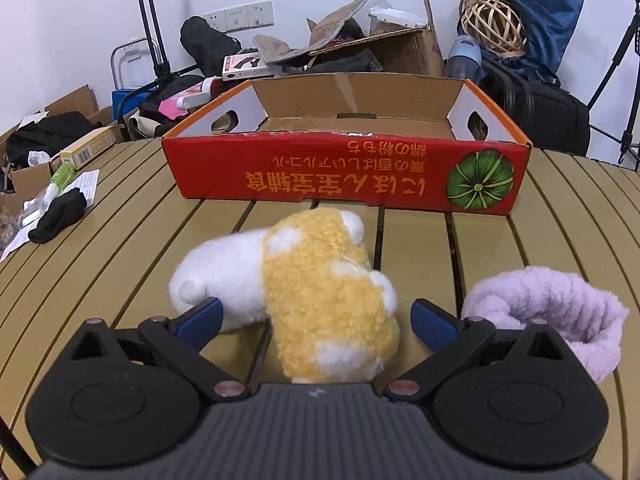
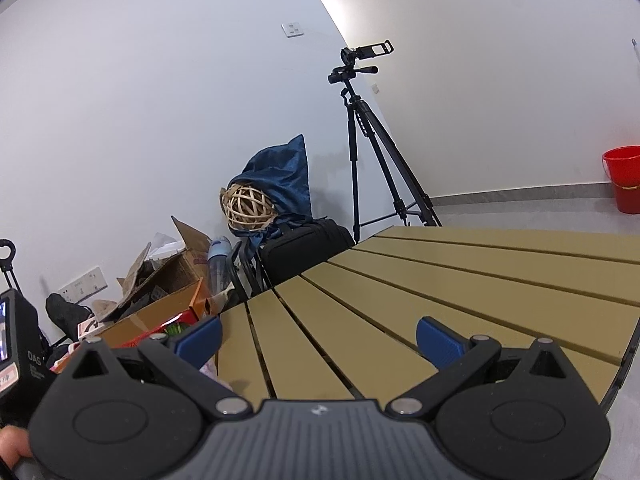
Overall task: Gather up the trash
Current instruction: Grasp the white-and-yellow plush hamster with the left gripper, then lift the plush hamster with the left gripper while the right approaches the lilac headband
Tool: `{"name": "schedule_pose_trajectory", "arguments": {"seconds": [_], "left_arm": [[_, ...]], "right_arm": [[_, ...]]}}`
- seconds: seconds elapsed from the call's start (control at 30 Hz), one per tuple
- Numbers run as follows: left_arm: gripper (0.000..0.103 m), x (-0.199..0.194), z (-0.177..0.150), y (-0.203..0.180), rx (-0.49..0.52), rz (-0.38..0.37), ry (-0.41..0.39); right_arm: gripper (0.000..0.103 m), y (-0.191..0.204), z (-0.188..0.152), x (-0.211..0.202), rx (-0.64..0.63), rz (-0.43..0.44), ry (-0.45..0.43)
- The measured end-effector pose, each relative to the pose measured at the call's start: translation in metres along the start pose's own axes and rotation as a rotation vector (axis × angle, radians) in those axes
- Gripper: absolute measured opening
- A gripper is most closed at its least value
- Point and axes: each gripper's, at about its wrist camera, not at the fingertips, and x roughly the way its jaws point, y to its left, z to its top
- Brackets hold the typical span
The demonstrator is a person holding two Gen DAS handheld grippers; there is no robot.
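Evidently the left gripper [image 1: 316, 314] is being lined up on the plush toy [image 1: 308, 292], a yellow-and-white stuffed animal lying on its side on the slatted table [image 1: 132, 216]. Its blue fingertips [image 1: 202, 316] are standing wide apart, one on each side of the toy's body, and from where I am looking I cannot tell whether the pads are touching the fur; nothing is clamped yet. Spreading the jaws that wide makes sense, since the toy is bulky and soft and will need to be squeezed around its middle.

Just beyond the toy, the red cardboard box [image 1: 344, 176] is sitting with its open top facing up and looking empty, its near wall close to the toy's head. I judge it is serving as the collection bin, placed near so the carry is short. A lilac fuzzy headband [image 1: 548, 312] is lying just beside the toy, next to the outer side of one fingertip, probably waiting its turn. Farther off toward the table's edge, a black glove [image 1: 60, 216] is resting on some papers.

Meanwhile the right gripper [image 2: 318, 342] is hanging over a bare stretch of the table, jaws spread open and holding nothing, seemingly kept clear so it is not crowding the left one. A tripod [image 2: 372, 140] is standing by the wall behind.
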Motion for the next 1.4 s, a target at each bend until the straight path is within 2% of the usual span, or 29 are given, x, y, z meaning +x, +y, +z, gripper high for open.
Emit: {"name": "schedule_pose_trajectory", "arguments": {"seconds": [0.1,0.13,0.17,0.3,0.57,0.8,1.07,1.4], "left_arm": [[0.07,0.003,0.0,0.004,0.007,-0.015,0.019],[0.054,0.006,-0.001,0.006,0.004,-0.036,0.042],[0.053,0.007,-0.001,0.01,-0.006,-0.065,0.052],[0.051,0.003,-0.006,0.015,0.016,-0.058,0.017],[0.049,-0.006,-0.015,0.037,0.039,-0.1,-0.021],[0.049,-0.032,-0.032,0.064,0.083,-0.123,-0.117],[0.05,-0.057,-0.046,0.108,0.04,-0.133,-0.199],[0.05,-0.072,-0.067,0.148,0.023,-0.107,-0.294]], "right_arm": [[0.103,0.001,0.0,0.0,0.004,0.0,0.002],[0.103,0.001,-0.001,0.001,0.004,0.0,0.003],[0.103,0.001,-0.001,0.001,0.003,-0.001,0.004],[0.103,0.001,-0.001,0.002,0.004,-0.002,0.011],[0.103,0.004,-0.002,0.002,0.009,0.002,0.017],[0.103,0.009,-0.005,0.002,0.008,0.008,0.025],[0.103,0.022,-0.01,0.001,-0.002,0.03,0.041],[0.103,0.056,-0.021,0.004,-0.112,0.072,0.077]]}}
